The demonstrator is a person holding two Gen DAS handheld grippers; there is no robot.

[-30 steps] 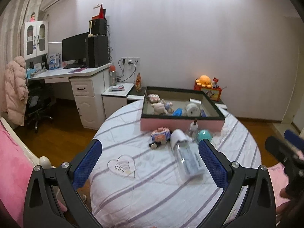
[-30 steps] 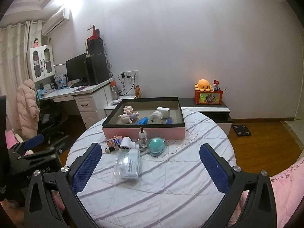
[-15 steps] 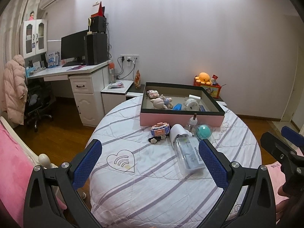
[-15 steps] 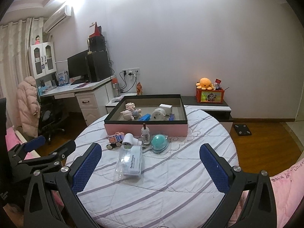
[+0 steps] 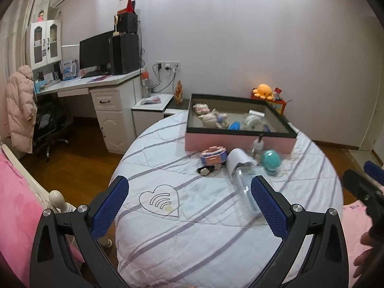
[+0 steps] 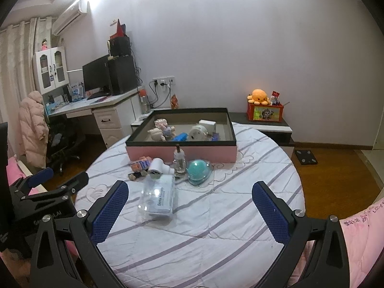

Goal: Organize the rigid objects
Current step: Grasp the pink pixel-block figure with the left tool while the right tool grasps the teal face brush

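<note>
A pink box with a dark rim (image 6: 182,152) (image 5: 237,141) stands at the far side of the round striped table (image 6: 216,216) and holds several small toys. In front of it lie a toy car (image 6: 140,164) (image 5: 213,156), a clear plastic case with a white cap (image 6: 158,192) (image 5: 242,180), a small glass bottle (image 6: 179,160) (image 5: 258,145) and a teal round gadget (image 6: 198,170) (image 5: 270,160). My left gripper (image 5: 189,206) and right gripper (image 6: 192,211) both hover open over the near part of the table, holding nothing.
A white desk (image 5: 96,88) with monitor and speakers stands at the left, an office chair with a pink coat (image 5: 21,105) beside it. A low cabinet with an orange plush octopus (image 6: 259,97) is behind the table. Pink bedding (image 5: 16,204) borders the near side.
Both grippers have drifted a little, the left turning slightly right and down toward the table; the objects on the table have not moved.
</note>
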